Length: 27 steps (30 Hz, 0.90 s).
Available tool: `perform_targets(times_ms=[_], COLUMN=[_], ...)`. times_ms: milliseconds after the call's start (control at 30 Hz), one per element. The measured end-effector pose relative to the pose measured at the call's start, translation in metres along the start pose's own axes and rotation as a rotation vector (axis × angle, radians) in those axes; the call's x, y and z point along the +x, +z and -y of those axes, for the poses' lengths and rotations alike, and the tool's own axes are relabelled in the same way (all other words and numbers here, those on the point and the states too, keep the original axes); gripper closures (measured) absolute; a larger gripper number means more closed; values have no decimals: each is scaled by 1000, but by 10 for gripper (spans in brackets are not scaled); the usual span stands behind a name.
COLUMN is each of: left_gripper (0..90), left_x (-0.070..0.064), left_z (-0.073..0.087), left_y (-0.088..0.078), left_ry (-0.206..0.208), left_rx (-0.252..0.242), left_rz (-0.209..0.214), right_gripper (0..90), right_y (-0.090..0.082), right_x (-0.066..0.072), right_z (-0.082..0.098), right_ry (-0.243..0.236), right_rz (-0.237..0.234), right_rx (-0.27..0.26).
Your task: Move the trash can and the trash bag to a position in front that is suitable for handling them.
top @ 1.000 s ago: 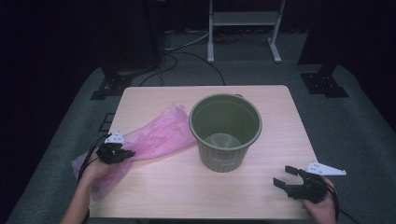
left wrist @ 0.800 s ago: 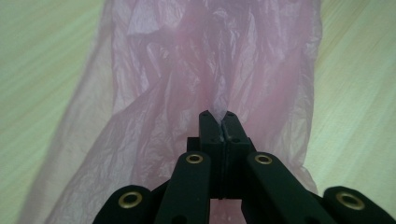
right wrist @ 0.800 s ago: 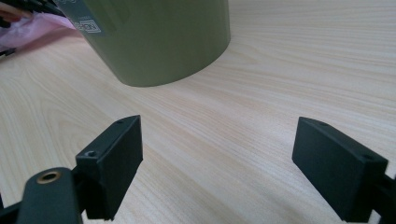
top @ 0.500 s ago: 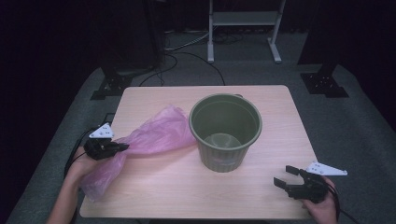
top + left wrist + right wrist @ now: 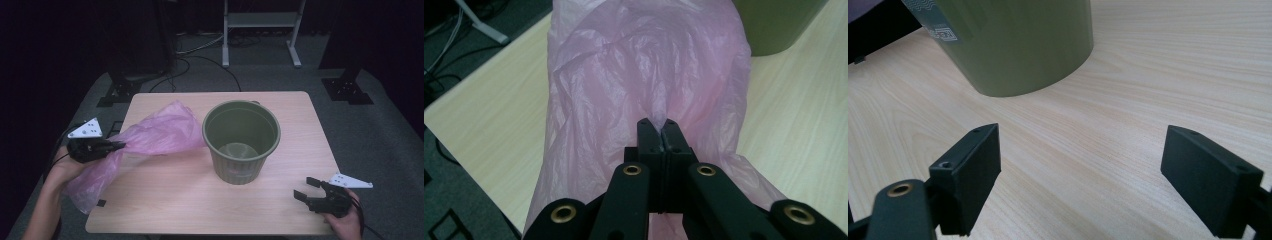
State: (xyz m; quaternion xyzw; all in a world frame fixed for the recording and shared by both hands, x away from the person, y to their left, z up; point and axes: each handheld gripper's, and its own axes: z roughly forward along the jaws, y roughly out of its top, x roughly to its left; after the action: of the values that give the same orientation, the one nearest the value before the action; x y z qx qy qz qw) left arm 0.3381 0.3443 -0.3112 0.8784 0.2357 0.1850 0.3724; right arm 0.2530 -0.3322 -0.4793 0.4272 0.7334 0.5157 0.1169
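A thin pink plastic bag stretches from the table's left side up toward an olive green bucket that stands upright near the middle of the wooden table. My left gripper is shut on the bag's near end and holds it lifted above the table's left edge. In the left gripper view the jaws pinch the pink film at their tips. My right gripper rests open near the front right corner, with bare wood between its jaws and the bucket's wall beyond.
A dark floor surrounds the table, with stand feet and cables behind it. A metal frame stands at the back. A person's forearms come in from the bottom at both corners.
My left gripper has risen and drawn left with the bag, pulling it taut off the table. The right gripper has kept still.
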Motion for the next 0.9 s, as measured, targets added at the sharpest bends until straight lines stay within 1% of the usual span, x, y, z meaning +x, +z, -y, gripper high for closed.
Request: perform_targets(times_ms=[67, 100, 133, 167, 200, 233, 267, 300, 333, 367, 400, 433, 467, 600, 733, 767, 800, 833, 900], left_gripper=[896, 896, 896, 896, 895, 896, 896, 896, 896, 896, 896, 896, 896, 896, 895, 896, 895, 895, 895], left_x=[-1, -1, -1, -2, -2, -2, -2, -2, -2, -2, -2, -2, -2, -2, -2, -2, -2, -2, -1], left_z=[-8, -15, -15, -21, -21, -29, -32, -32, -35, -38, -41, -48, -48, -61, -72, -77, -77, -83, -86], left_y=[-9, -18, -18, -25, -25, -34, -38, -38, -42, -45, -48, -55, -55, -68, -79, -84, -84, -92, -95], left_ry=[13, 20, 20, 28, 28, 46, 50, 50, 58, 54, 62, 71, 71, 85, 105, 111, 111, 121, 124], left_rx=[-14, -29, -29, -38, -38, -40, -46, -46, -50, -56, -58, -66, -66, -101, -112, -125, -125, -135, -141], left_rz=[3, 3, 3, 3, 3, -5, -6, -6, -8, -10, -12, -15, -15, -12, -17, -19, -19, -24, -25], right_gripper=[154, 154, 154, 154, 154, 154, 154, 154, 154, 154, 154, 154, 154, 153, 154, 153, 154, 154, 154], right_y=[0, -1, -1, -1, -1, -1, -2, -2, -2, -2, -2, -2, -2, -3, -2, -2, -2, -3, -3], right_x=[0, 0, 0, 0, 0, 0, 0, 0, 0, 0, 0, 0, 0, 0, -1, -1, -1, -1, -1], right_z=[0, 0, 0, 0, 0, 0, 0, 0, 0, 0, 0, 0, 0, 0, 1, 1, 1, 1, 1], right_ry=[0, -1, -1, -1, -1, -3, -3, -3, -3, -2, -2, 1, 1, 0, -1, 0, -5, -3, -3], right_rz=[1, 2, 2, 2, 2, 3, 2, 2, 3, 3, 3, 3, 3, 3, 5, 5, 5, 5, 6], right_rx=[1, 0, 0, -1, -1, -6, -6, -6, -6, -6, -6, -5, -5, -7, -5, -4, -5, -4, -6])
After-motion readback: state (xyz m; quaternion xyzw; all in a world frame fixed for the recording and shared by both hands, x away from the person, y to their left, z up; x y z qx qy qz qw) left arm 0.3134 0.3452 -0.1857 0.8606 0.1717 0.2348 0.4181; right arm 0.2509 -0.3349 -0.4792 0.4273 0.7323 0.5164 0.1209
